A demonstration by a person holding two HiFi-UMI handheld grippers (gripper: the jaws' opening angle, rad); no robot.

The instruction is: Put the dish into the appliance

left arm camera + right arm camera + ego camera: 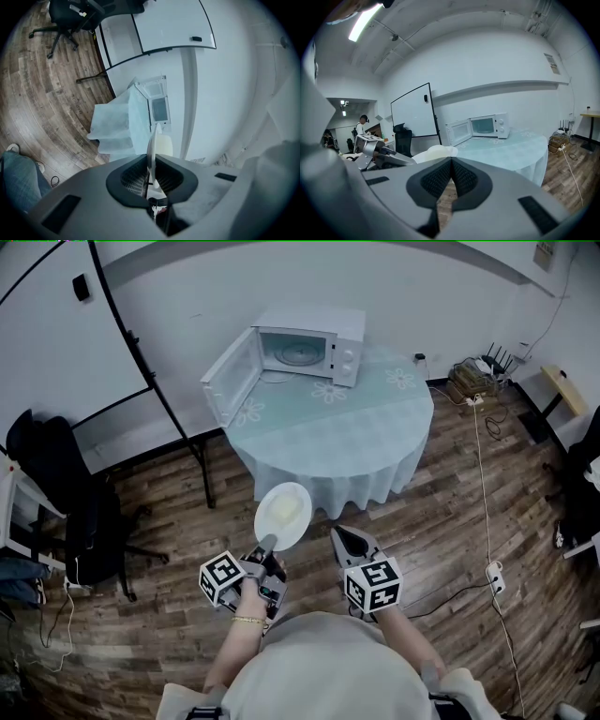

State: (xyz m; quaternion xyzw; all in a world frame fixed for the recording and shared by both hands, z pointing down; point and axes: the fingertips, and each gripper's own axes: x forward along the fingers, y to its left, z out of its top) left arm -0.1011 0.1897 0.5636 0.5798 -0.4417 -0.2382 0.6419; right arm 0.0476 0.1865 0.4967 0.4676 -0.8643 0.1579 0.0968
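Observation:
A white dish (283,515) hangs in the air in front of the round table (375,442). My left gripper (267,543) is shut on its near rim. In the left gripper view the dish (153,143) stands edge-on between the pads. A white microwave (314,341) stands at the back of the table, its door (231,377) swung wide open to the left and its cavity showing. My right gripper (340,533) hovers beside the dish, shut and holding nothing; in its own view the right gripper (451,162) has its jaws touching, with the dish (435,152) and microwave (485,126) beyond.
A pale blue cloth (323,474) drapes over the table to near the wooden floor. A black office chair (80,512) and a whiteboard stand (164,395) stand at the left. Cables and a power strip (494,576) lie at the right. A person (361,124) stands far off.

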